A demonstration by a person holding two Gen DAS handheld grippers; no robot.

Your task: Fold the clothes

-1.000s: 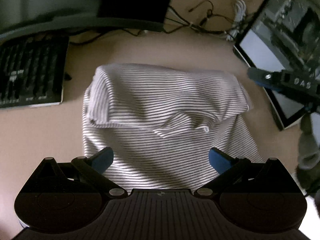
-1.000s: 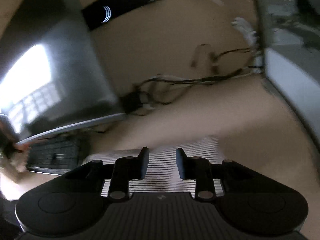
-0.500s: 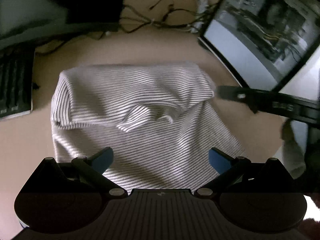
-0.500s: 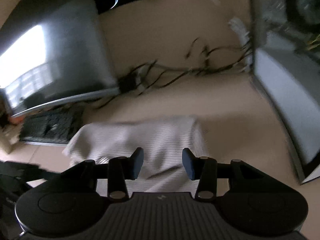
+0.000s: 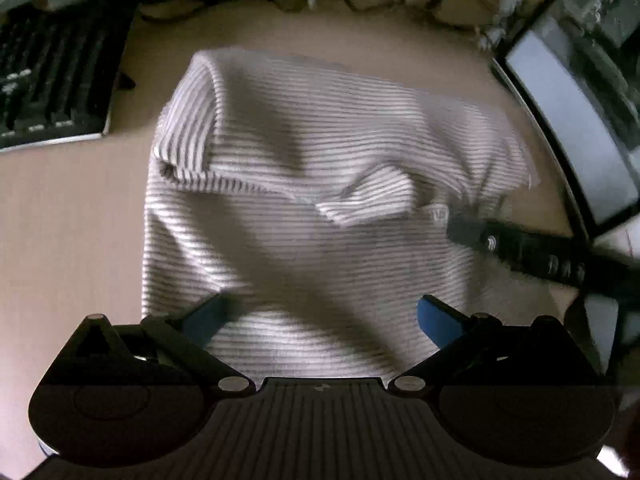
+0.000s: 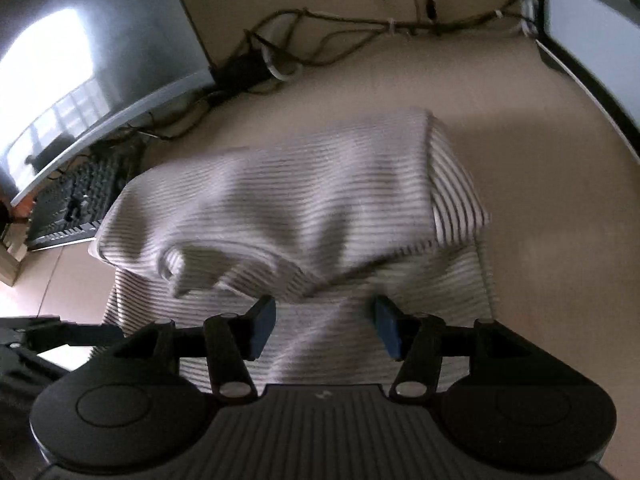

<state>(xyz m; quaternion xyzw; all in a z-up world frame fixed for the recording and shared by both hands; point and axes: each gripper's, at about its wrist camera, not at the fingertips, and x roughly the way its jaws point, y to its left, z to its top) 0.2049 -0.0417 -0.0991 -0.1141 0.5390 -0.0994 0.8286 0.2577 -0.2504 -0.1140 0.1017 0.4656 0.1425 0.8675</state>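
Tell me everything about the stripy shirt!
The shirt is soft-looking cloth with thin dark and pale stripes. It lies on a tan table, partly folded: its top part is flopped down over the rest, with a small flap sticking out. It looks rumpled, not flat. Both grippers hover over it, open, and neither one holds it.

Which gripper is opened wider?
The left gripper: its blue fingers stand far apart over the striped shirt. The right gripper's sit closer together.
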